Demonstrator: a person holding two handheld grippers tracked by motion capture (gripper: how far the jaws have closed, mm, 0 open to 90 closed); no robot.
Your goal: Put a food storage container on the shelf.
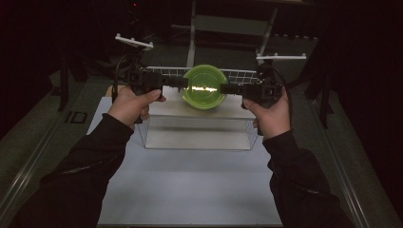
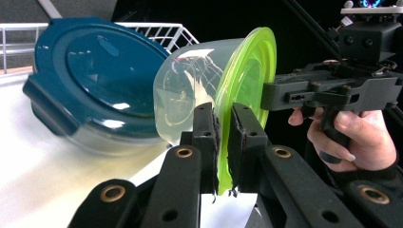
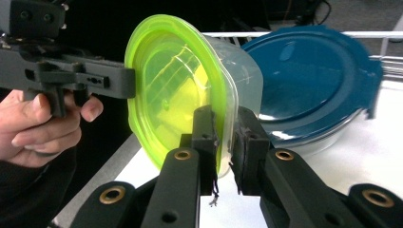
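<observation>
A round clear container with a lime-green lid hangs tipped on its side above the white stand, lid facing me. My left gripper is shut on the lid's left rim, and my right gripper is shut on its right rim. In the left gripper view the jaws pinch the green lid at my left gripper, with the clear tub behind. In the right gripper view my right gripper clamps the green lid edge where it meets the tub.
A dark blue lidded container leans on the white surface behind the green one, also the blue container. A white wire rack stands at the back. The clear-sided stand rests on a white tabletop; dark surroundings lie beyond.
</observation>
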